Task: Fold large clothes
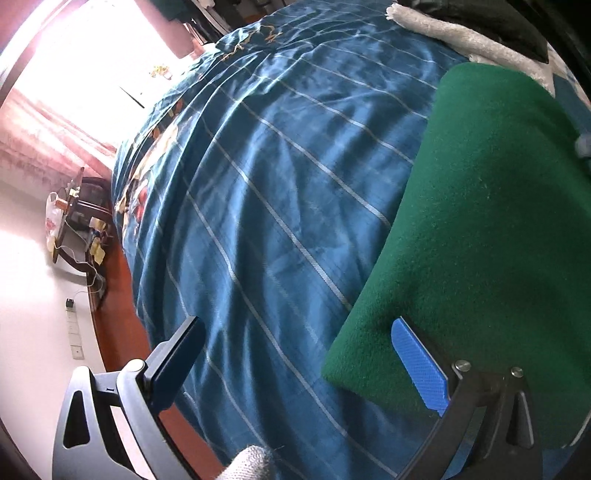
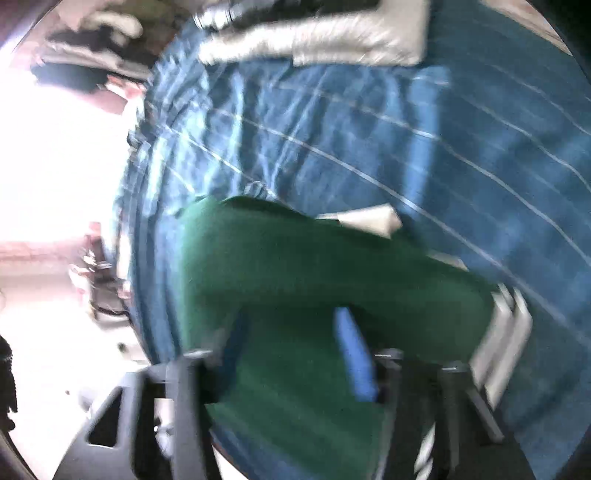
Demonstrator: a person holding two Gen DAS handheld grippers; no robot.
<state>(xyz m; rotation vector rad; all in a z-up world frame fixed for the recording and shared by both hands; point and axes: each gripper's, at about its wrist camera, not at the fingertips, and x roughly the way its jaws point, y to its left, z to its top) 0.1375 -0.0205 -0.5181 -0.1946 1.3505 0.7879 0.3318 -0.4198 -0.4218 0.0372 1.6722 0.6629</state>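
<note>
Two tongs: dark plastic frames with ribbed blue pads.
Left tongs (image 1: 299, 354): spread wide, gripping nothing; one finger over the bedspread, the other over the green cloth's edge.
Right tongs (image 2: 291, 347): blurred; closed down narrow, green cloth bunched between the fingers.
Green garment (image 1: 480, 240): thick, felt-like, matte; a smooth rounded fold lying on the bed.
Bedspread (image 1: 266, 192): glossy blue, rumpled, thin pale stripes.
White fabric (image 1: 436, 29): nubbly, near the bed's far edge.
</note>
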